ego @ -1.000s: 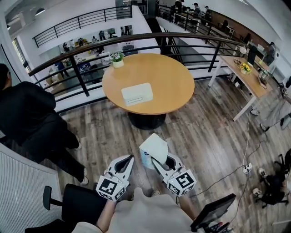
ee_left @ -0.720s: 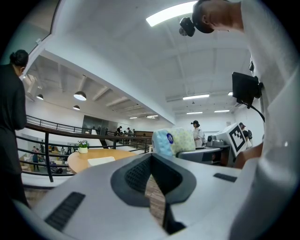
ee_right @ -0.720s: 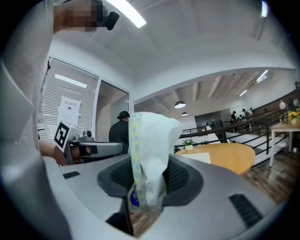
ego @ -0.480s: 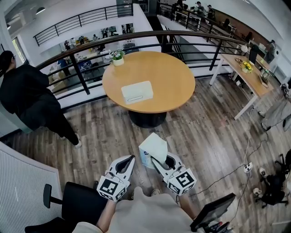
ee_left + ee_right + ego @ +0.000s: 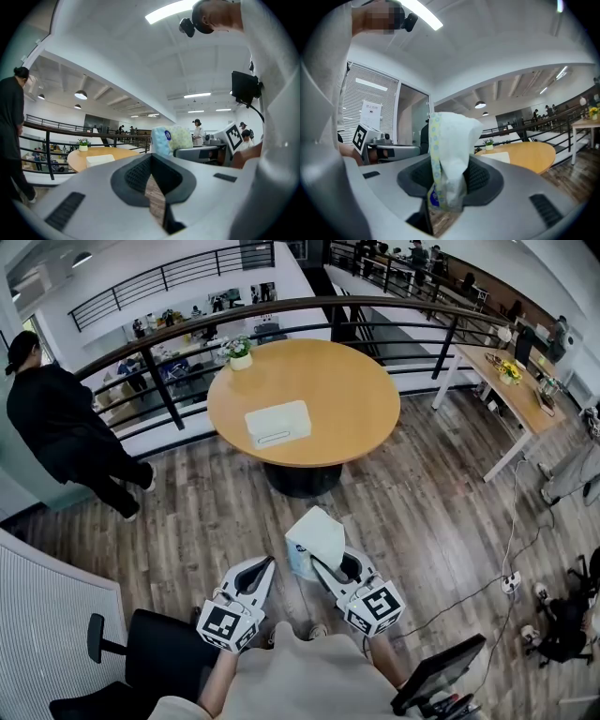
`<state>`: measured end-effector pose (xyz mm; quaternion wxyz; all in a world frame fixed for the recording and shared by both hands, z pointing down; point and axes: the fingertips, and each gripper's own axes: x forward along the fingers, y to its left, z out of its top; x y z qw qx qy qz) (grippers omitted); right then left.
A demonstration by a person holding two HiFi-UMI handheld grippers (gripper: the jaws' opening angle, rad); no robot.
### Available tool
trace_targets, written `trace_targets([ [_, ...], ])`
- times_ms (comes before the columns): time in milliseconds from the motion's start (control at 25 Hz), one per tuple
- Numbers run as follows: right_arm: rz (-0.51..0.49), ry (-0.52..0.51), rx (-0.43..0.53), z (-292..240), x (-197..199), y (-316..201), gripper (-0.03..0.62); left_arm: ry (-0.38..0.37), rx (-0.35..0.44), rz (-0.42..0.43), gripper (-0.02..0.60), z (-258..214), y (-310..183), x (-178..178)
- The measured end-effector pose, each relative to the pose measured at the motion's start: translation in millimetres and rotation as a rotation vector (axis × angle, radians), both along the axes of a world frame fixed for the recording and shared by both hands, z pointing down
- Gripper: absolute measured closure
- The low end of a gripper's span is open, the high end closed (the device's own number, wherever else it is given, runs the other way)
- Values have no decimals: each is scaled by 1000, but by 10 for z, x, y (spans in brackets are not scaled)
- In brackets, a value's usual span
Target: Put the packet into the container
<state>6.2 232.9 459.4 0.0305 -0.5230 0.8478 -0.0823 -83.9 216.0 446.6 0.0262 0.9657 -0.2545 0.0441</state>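
Note:
My right gripper (image 5: 323, 568) is shut on a pale blue-and-white tissue packet (image 5: 316, 538), held upright over the wooden floor near my body. In the right gripper view the packet (image 5: 447, 154) stands pinched between the jaws of the right gripper (image 5: 447, 187). My left gripper (image 5: 265, 566) hangs just left of it, shut and empty; its own view shows the left gripper (image 5: 151, 161) with the jaws meeting and the packet (image 5: 171, 139) off to the right. The white container (image 5: 277, 423) lies on the round wooden table (image 5: 347, 399) ahead, also visible as the container (image 5: 100, 160) and the container (image 5: 499, 158).
A person in black (image 5: 66, 432) stands at the left by the curved railing (image 5: 169, 390). A potted plant (image 5: 236, 351) sits at the table's far edge. An office chair (image 5: 159, 662) is at lower left, a desk (image 5: 506, 390) at right, a power strip (image 5: 509, 584) on the floor.
The person in black has walked away to the left along the railing. Both grippers and the packet keep the same pose; the table has drawn slightly nearer in view.

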Motion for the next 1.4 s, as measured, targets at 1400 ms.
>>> trace_targets([
  [1400, 22, 4, 6, 31, 536, -1104, 439, 2, -33, 29, 577, 234, -1115, 533],
])
